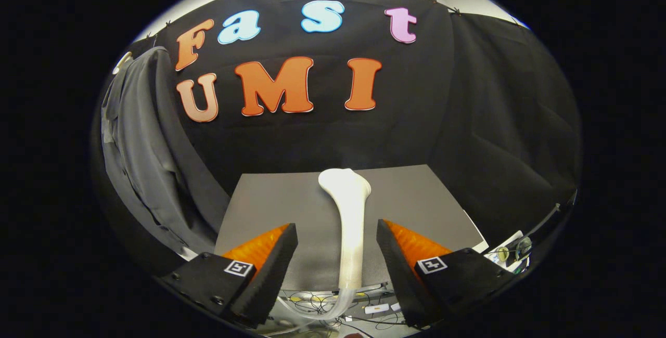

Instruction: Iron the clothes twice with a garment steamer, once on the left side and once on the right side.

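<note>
A: Your garment steamer (347, 223) runs down between the gripper (337, 239) fingers, which stand apart; its hose end is lost among tangled cables (333, 304).

B: And your grey shirt (143, 156): its lower hem is cut off.

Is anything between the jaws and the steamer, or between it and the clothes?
Nothing visible. The steamer lies on the grey table, its handle in the gap between the open gripper jaws, touching neither. The grey clothes hang to the left beside the table, with nothing between them and the steamer.
</note>
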